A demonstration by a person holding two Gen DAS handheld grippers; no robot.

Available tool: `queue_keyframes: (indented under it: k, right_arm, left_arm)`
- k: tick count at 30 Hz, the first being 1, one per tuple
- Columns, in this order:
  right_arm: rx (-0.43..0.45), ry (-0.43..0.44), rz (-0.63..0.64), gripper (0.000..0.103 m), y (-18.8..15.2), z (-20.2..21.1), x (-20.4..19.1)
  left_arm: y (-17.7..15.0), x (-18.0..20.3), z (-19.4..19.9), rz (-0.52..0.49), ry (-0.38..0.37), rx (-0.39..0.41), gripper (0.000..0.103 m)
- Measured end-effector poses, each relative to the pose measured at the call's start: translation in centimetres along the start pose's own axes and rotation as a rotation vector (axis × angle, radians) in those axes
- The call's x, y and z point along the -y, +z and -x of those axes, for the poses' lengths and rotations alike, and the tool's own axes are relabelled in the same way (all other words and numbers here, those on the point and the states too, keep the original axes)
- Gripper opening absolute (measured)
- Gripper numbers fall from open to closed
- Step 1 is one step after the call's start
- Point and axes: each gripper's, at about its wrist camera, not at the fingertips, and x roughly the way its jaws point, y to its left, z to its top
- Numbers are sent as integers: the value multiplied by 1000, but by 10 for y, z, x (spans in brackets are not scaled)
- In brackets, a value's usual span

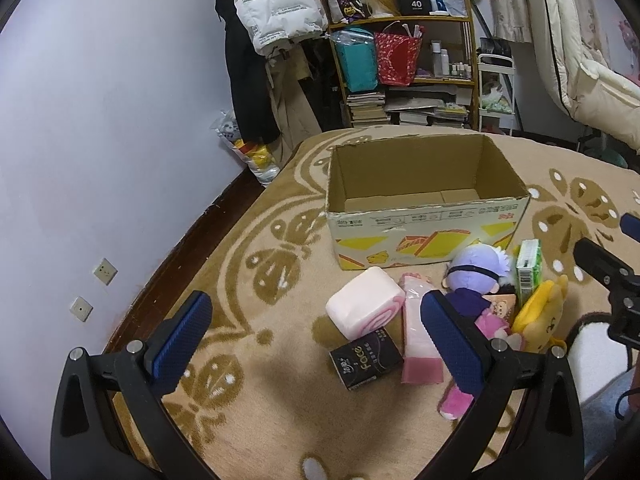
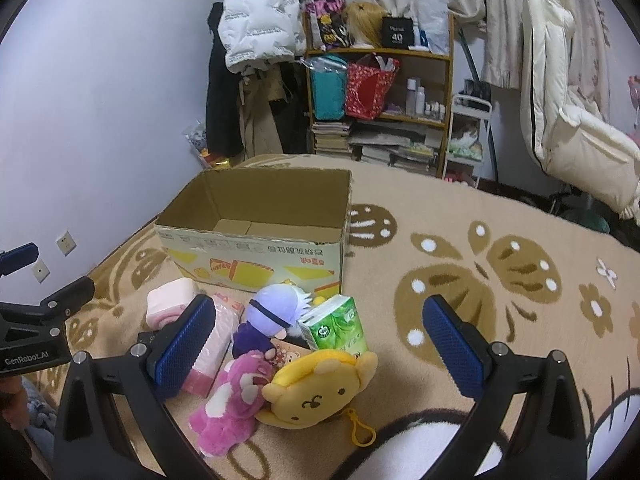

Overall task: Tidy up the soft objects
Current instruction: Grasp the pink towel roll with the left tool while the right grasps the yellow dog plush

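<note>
An open cardboard box point(image 1: 424, 216) is set on a beige blanket with brown butterfly patterns point(image 1: 260, 380), and only its bare bottom flaps are seen inside. A cluster of soft things is gathered just in front of the box. A pink swirl-roll cushion point(image 1: 362, 307) is placed at the cluster's left, touching a pink tissue pack point(image 1: 418, 334), with a black "face" tissue pack point(image 1: 366, 360) lying just before them. A purple-haired plush doll point(image 2: 276, 314) is propped against a green tissue pack point(image 2: 334, 324). Nearer the cameras, a pink plush bear point(image 2: 234, 396) is laid beside a yellow dog-face pouch point(image 2: 320, 388), whose yellow clip trails onto the blanket.

The left gripper point(image 1: 316, 344) is held above the blanket with its blue-padded fingers spread wide, nothing between them. The right gripper point(image 2: 320, 344) is likewise held wide apart over the plush toys, grasping nothing. A cluttered wooden shelf point(image 2: 380, 92) is seen against the far wall.
</note>
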Motion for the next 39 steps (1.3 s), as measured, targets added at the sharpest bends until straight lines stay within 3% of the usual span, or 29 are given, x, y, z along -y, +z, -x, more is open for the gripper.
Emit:
queue_keyframes:
  k: [11, 31, 39]
  right_arm:
    - [-83, 35, -79, 103, -1, -21, 12]
    - [-258, 57, -117, 103, -18, -78, 19]
    - [-323, 74, -140, 103, -28, -95, 24]
  left_arm:
    - [10, -8, -40, 30, -3, -57, 103]
    - [7, -6, -119, 89, -107, -205, 103]
    - [8, 10, -138, 28, -130, -210, 103]
